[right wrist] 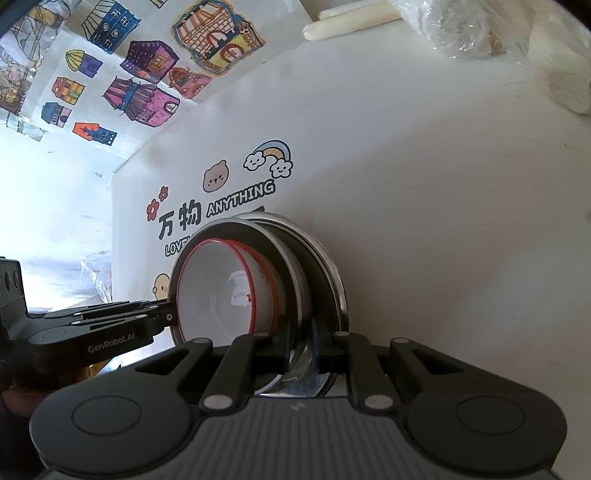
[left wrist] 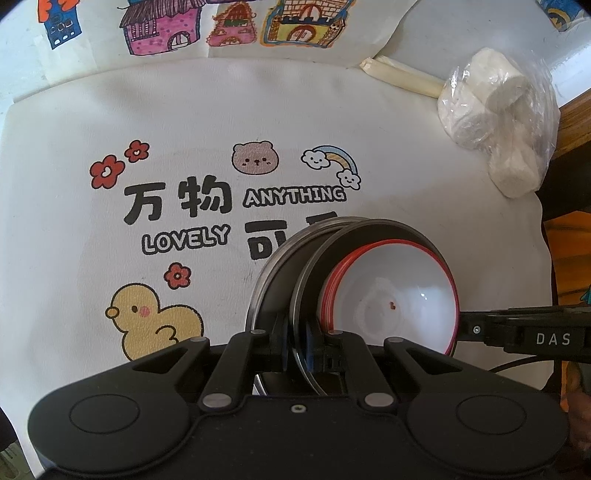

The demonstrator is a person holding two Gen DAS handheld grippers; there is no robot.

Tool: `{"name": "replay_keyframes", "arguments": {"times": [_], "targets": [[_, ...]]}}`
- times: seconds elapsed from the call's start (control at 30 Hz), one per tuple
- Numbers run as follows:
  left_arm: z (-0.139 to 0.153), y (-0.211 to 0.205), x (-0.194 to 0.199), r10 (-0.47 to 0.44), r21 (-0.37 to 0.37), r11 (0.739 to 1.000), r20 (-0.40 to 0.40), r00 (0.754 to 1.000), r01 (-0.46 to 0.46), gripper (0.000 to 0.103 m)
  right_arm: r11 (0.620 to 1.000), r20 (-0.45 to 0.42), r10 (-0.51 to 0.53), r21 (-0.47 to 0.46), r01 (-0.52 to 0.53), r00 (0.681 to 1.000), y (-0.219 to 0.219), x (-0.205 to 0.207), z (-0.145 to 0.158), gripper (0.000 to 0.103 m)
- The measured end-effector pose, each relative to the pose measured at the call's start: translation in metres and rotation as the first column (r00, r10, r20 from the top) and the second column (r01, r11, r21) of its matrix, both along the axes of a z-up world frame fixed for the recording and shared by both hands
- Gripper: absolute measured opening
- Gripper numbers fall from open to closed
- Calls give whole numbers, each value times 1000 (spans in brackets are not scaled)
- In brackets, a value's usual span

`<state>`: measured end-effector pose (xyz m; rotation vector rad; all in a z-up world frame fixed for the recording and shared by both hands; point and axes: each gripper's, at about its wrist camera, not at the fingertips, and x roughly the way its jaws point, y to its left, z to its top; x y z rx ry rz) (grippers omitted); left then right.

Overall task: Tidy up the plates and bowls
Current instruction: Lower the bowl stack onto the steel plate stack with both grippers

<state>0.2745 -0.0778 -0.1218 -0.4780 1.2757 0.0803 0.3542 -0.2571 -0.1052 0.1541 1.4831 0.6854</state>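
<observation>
A white bowl with a red rim [left wrist: 391,295] sits nested in a black dish [left wrist: 388,230], which sits over a second black metal-rimmed plate [left wrist: 273,266]. The stack is held tilted above the printed white mat. My left gripper [left wrist: 297,354] is shut on the black dish's near rim. My right gripper [left wrist: 465,328] comes in from the right and grips the rim on the opposite side. In the right wrist view the bowl [right wrist: 218,291], the dish [right wrist: 295,273] and the outer plate [right wrist: 328,266] show, with my right gripper [right wrist: 301,354] shut on the dish rim and the left gripper [right wrist: 168,317] at its left edge.
A white mat with cartoon prints [left wrist: 184,203] covers the table. A clear plastic bag of white rolls [left wrist: 495,122] and a pale stick [left wrist: 399,75] lie at the far right. House drawings [left wrist: 236,26] lie at the back. The table edge drops off at right.
</observation>
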Motion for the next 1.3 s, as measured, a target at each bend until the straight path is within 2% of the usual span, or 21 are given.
{"name": "replay_keyframes", "arguments": {"times": [0.57,1.3], "targets": [[0,1,0,-2,5,1000,6,1000,2,8,1000,14,1,-14,-1,1000,1,-1,0,14],[7,-5,-1,-23,55,998,30,999,21,8,997,85,0,-72,6,996,8,-14,4,15]]}}
